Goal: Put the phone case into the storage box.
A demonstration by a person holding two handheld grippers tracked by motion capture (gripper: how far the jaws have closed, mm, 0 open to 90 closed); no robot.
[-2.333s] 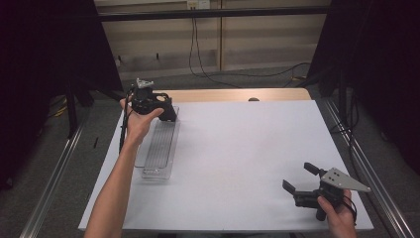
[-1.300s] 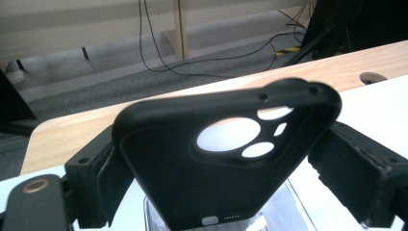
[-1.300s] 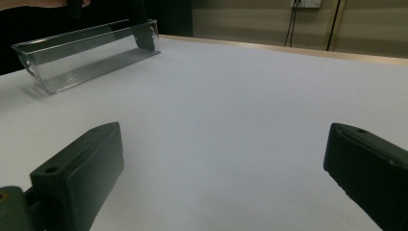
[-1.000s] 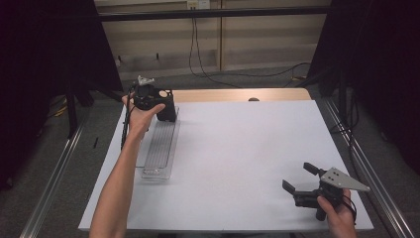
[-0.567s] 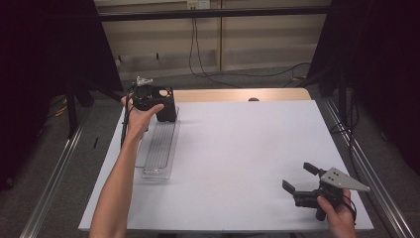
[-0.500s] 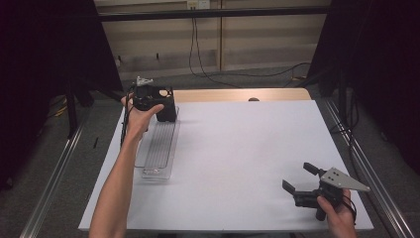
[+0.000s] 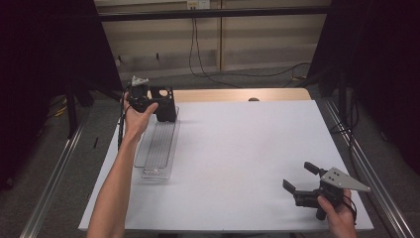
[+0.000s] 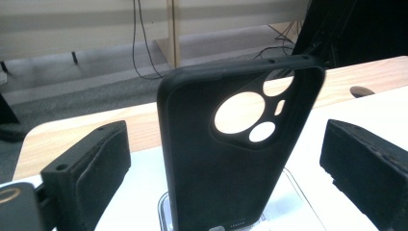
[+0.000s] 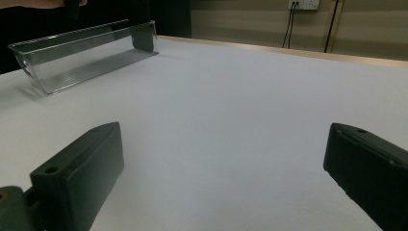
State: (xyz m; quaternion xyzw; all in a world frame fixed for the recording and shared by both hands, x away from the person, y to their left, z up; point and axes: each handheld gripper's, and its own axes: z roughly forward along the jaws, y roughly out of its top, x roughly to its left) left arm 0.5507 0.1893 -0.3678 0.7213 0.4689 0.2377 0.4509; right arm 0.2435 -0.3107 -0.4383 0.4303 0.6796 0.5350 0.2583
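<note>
From above, the left claw [image 7: 157, 101] is at the far end of the long clear plastic tray [image 7: 157, 148] on the white desk [image 7: 237, 158], where the black soft phone case [image 7: 166, 103] stands upright. The right claw [image 7: 299, 177] rests wide open, near the person. In the left gripper view, the phone case [image 8: 235, 149] stands between wide jaws, untouched; I think they should close slowly and centred. In the right gripper view, the tray [image 9: 82, 53] lies far away.

This looks like a lab recording bay. A white-topped table [image 7: 247, 163] stands between black curtains [image 7: 44, 74], with metal rails [image 7: 49, 178] along the floor at its sides, loose cables [image 7: 208, 64] trailing over the bare floor, and a wall socket [image 9: 303, 4] behind.
</note>
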